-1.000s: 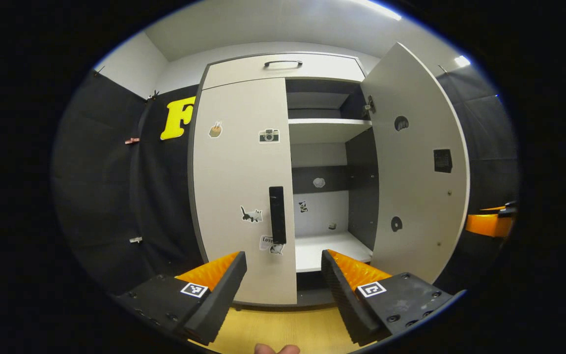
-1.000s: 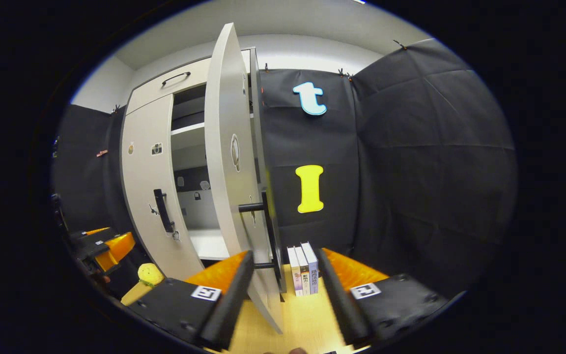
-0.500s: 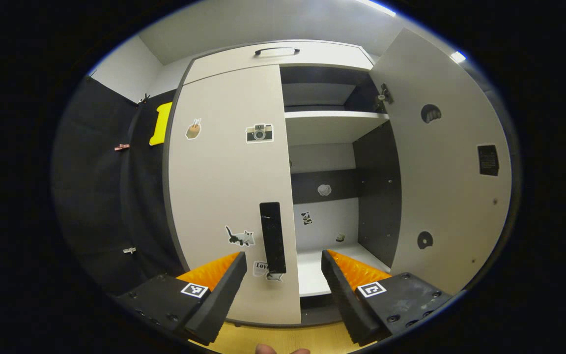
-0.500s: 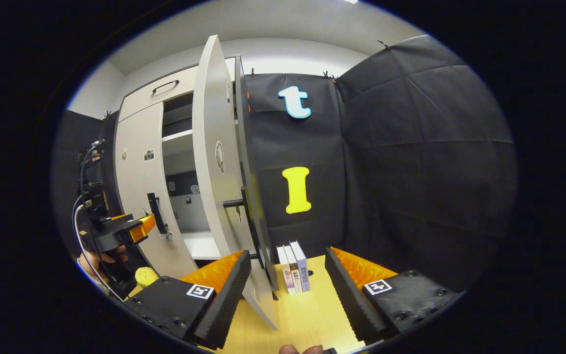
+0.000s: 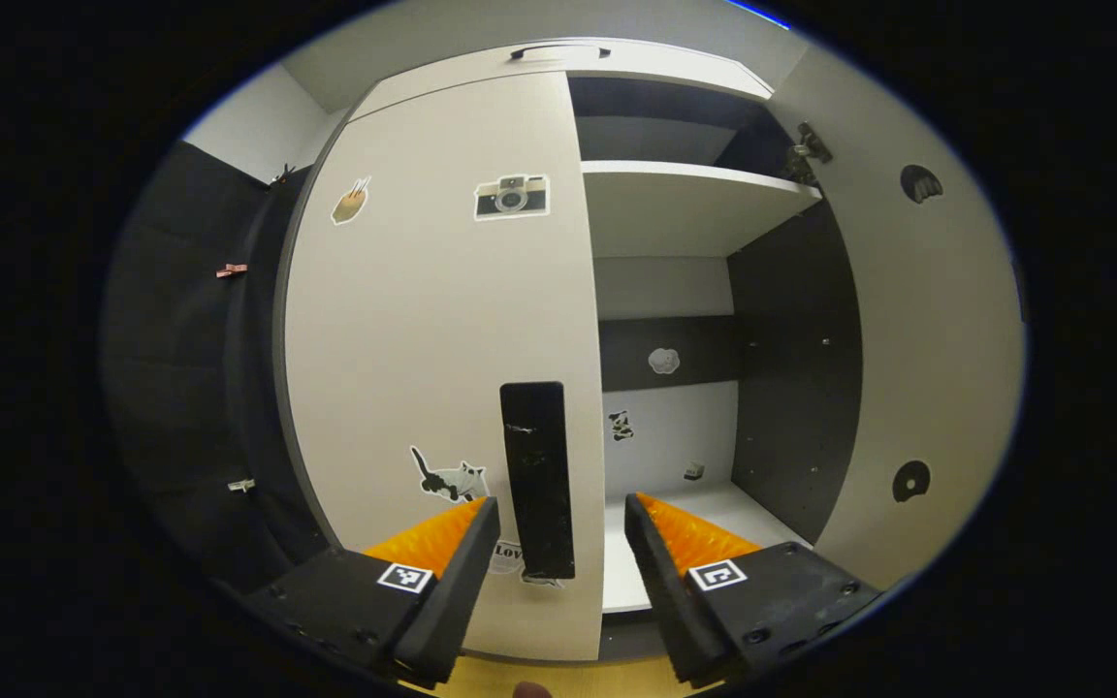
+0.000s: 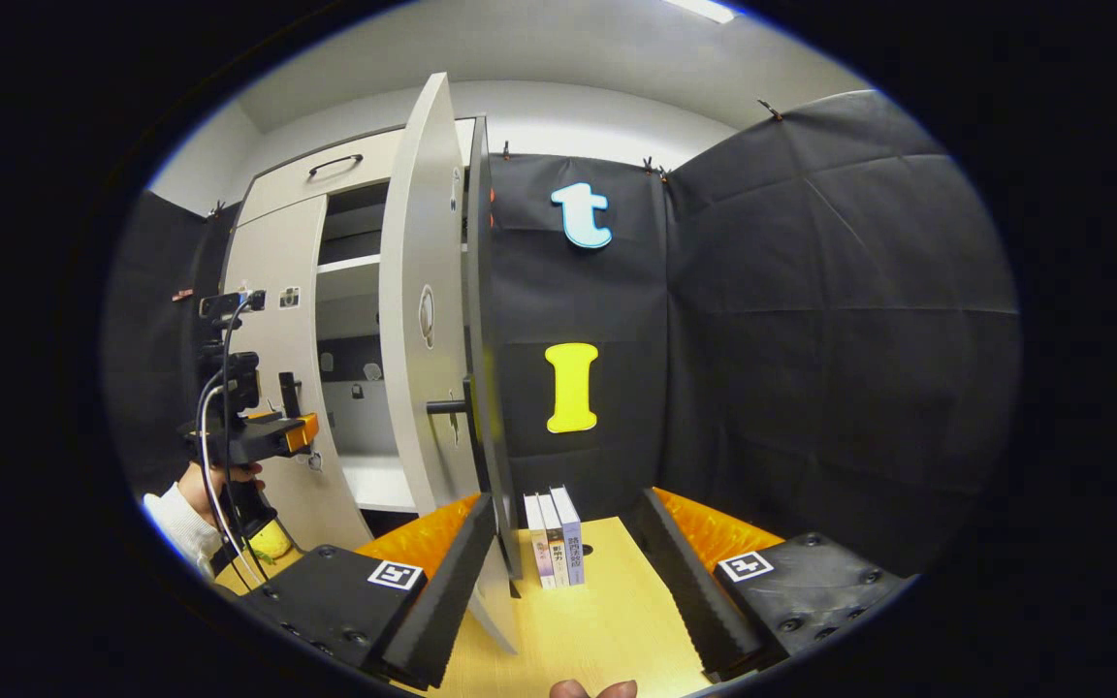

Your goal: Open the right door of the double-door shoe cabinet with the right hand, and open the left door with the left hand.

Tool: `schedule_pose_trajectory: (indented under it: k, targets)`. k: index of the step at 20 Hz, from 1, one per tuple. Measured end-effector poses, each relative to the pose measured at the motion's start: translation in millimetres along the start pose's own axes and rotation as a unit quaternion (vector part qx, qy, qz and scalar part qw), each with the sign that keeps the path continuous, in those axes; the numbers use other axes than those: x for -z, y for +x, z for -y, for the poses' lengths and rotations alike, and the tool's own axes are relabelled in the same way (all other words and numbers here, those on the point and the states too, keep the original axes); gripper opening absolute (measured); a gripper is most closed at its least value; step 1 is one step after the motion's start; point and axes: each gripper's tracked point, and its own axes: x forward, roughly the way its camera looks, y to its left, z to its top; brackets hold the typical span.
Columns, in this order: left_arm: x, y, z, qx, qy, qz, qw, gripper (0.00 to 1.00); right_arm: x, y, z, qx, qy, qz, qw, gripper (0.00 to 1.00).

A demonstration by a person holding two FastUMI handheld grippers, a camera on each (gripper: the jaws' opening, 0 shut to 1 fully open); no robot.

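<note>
cabinet point(image 5: 675, 208): pale double-door shoe cabinet, standing at the far side against the black cloth wall
right door point(image 5: 917, 330): swung wide open, so you see the white shelves and dark side panel inside. in the right gripper view it's edge-on point(image 6: 423, 320) with its bar handle sticking out
left door point(image 5: 442, 320): closed flat, covered in small stickers (camera, cat, a few more)
handle point(image 5: 537, 480): black vertical bar near the left door's right edge, low down
left gripper point(image 5: 553, 543): right up close to the handle, fingers apart, one on each side of its lower end, can't tell if they touch it. from the right gripper view you see it point(image 6: 272, 436) held by a hand in a white sleeve
right gripper point(image 6: 563, 553): fingers apart, holding nothing, just near the open door's edge
books point(image 6: 552, 536): three standing upright on the yellow floor, just right of the open door
</note>
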Motion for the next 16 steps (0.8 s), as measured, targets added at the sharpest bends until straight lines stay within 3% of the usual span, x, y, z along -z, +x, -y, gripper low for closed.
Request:
schedule_pose_trajectory:
  k: [3, 8, 16]
  targets:
    - [3.1, 14.0, -9.6, -0.009, -0.013, -0.002, 1.0, 0.62, 2.9, 3.8, 6.5, 0.006, -0.001, -0.004, 1.0, 0.95]
    - [4.9, 26.6, -4.8, 0.013, -0.025, -0.006, 1.0, 0.39, 4.9, 9.2, 11.6, 0.013, -0.003, -0.007, 1.0, 0.94]
    - [13.0, 26.2, -3.5, 0.015, -0.01, -0.009, 1.0, 0.34, 4.9, 3.2, 11.2, 0.015, 0.009, -0.008, 1.0, 0.95]
